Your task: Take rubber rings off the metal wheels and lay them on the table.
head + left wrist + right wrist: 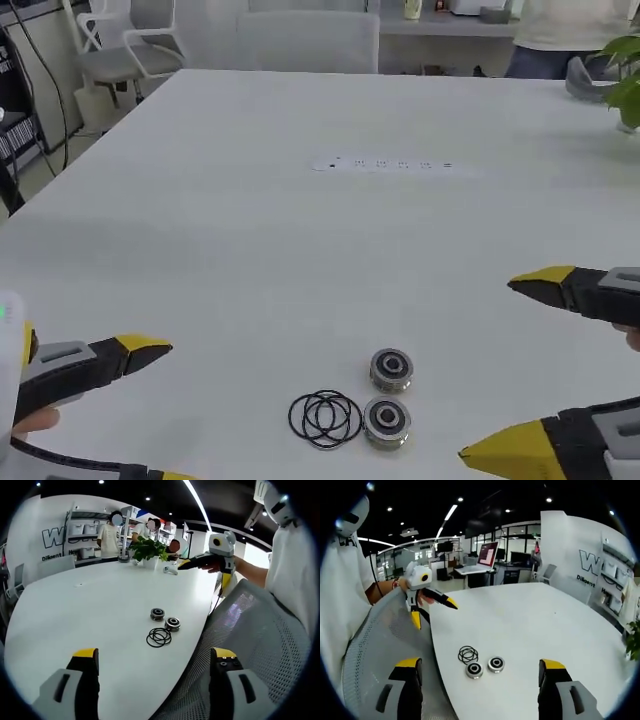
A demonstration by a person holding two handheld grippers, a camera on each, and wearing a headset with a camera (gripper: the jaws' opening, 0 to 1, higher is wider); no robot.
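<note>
White table (pixel 300 250), person seated at the near edge with a gripper in each hand. Left gripper (pixel 180 412) hangs over the near-left of the table, claw spread wide with nothing in it; its yellow tips are well apart. Right gripper (pixel 485 369) is at the near right, claw also wide and empty, one jaw higher and farther than the other. Both are well apart from the parts.

Two metal wheels (pixel 391 368) sit near the table's near edge between the grippers, one just behind the other, close together. Rubber rings (pixel 325 417), thin and black, lie flat in an overlapping pile on the table just left of the nearer wheel. Too small to tell whether any ring is on either wheel.

Mid-table there is a flush socket strip (pixel 385 164). A potted plant (pixel 625 80) stands at the far right, office chairs (pixel 150 45) at the far left. A mesh chair back (pixel 240 630) shows in the left gripper view.
</note>
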